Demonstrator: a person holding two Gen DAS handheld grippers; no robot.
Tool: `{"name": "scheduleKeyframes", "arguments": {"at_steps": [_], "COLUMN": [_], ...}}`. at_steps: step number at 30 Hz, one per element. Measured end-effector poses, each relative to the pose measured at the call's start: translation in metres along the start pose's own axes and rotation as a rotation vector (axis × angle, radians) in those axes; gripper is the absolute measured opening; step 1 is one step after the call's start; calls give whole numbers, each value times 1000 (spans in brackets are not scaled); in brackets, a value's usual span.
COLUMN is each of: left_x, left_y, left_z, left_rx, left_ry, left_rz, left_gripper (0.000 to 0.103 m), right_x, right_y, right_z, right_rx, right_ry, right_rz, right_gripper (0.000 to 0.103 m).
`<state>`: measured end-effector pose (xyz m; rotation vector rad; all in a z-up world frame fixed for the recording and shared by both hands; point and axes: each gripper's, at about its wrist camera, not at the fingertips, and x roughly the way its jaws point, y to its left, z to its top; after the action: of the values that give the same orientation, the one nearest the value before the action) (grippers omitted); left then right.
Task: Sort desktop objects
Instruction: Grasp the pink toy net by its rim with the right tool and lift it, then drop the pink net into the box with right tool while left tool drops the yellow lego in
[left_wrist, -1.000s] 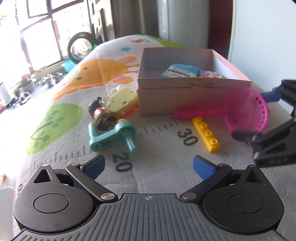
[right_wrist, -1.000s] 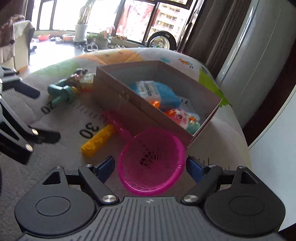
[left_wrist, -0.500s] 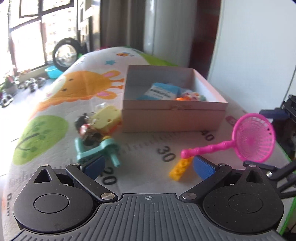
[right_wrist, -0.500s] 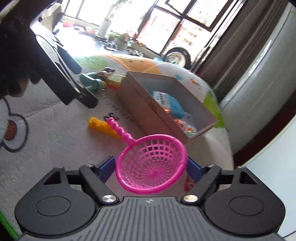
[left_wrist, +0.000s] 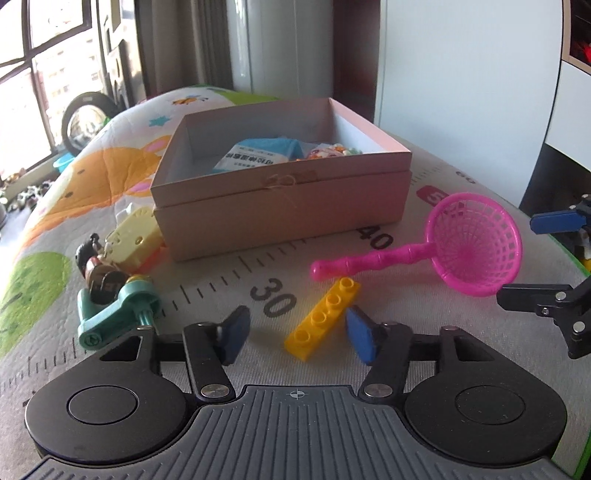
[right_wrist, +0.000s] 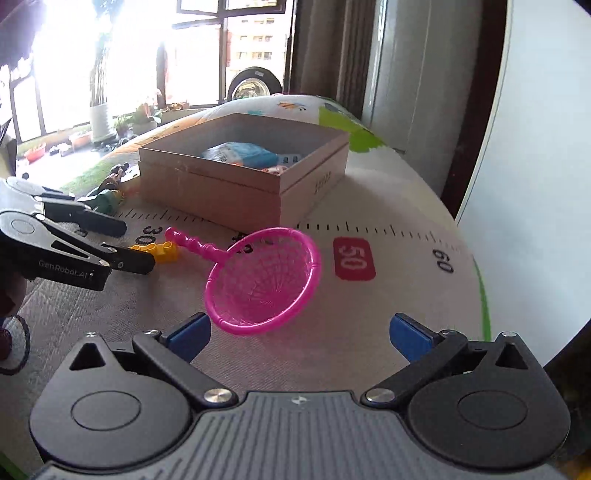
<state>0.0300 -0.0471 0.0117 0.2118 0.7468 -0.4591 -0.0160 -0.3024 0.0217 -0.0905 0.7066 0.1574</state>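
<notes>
While left claw (left_wrist: 295, 334) closes around yellow brick (left_wrist: 323, 318), right claw (right_wrist: 299, 334) opening, empty, pink strainer (right_wrist: 264, 280) ahead, box (left_wrist: 284, 206) behind.

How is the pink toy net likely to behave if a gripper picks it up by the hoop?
The pink net looks like thin moulded plastic, so probably very light. Its open mesh and slim rim may flex under a squeeze. The long handle sticks out sideways, so it could swing or tip unless gripped firmly.

Left wrist view: low over the mat's (left_wrist: 424, 258) near edge, angled down, facing the box's (left_wrist: 280, 206) long side. Right wrist view: low, near the mat's right end, facing the box corner. Shared: box, pink strainer (right_wrist: 262, 280), yellow brick (left_wrist: 323, 321).
</notes>
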Motion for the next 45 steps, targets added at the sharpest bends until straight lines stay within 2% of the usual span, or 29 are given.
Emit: {"name": "scheduleKeyframes", "arguments": {"at_steps": [1,3,6,11,15,16,17,18,19,22,26,28,29,30,34,38,42,45], "left_x": [-1,-5,-11,-28,-33,-35,-37,-38,-38,-24,7,9,7,4,-17,-53,-95,-106], "left_y": [1,0,-3,-1,15,20,24,25,24,11,0,-4,-7,-8,-14,-14,-16,-15], "left_z": [-1,-4,-9,-25,-29,-27,-25,-22,-19,-5,7,9,9,7,-10,-18,7,35], "left_rx": [1,21,51,107,95,79,63,49,44,55,39,51,65,78,120,142,210,253], "left_ry": [-7,-21,-26,-18,-10,-14,-17,-25,-36,-41,1,1,-1,-2,-16,-75,-218,-309], "left_rz": [-5,-13,-7,17,151,149,121,92,67,7,-3,-18,-27,-34,-12,20,50,97], "left_gripper": [58,34,20,21,29,34,46,58,62,66,60,45,26,17,17,17,17,17], "right_x": [3,5,6,15,29,30,31,32,32,32,22,12,6,1,-28,-70,-112,-130], "right_y": [-2,-5,-1,20,24,25,27,29,32,41,43,38,34,31,22,26,23,13], "right_z": [0,2,8,17,27,29,30,31,32,32,31,29,29,28,30,39,70,101], "right_rx": [28,76,90,-21,-30,-32,-40,-53,-76,-130,-159,-157,-148,-136,-101,-142,-155,-123], "right_ry": [3,-6,-39,-62,-34,-32,-33,-32,-23,-11,-3,-8,-10,-12,-43,-128,-278,-380], "right_rz": [8,19,17,-24,-10,-1,8,12,16,5,-16,-37,-45,-52,-63,-52,-65,-68], "right_gripper": [103,103,103,103,103,102,97,88,84,84,84,83,83,83,83,83,83,83]}}
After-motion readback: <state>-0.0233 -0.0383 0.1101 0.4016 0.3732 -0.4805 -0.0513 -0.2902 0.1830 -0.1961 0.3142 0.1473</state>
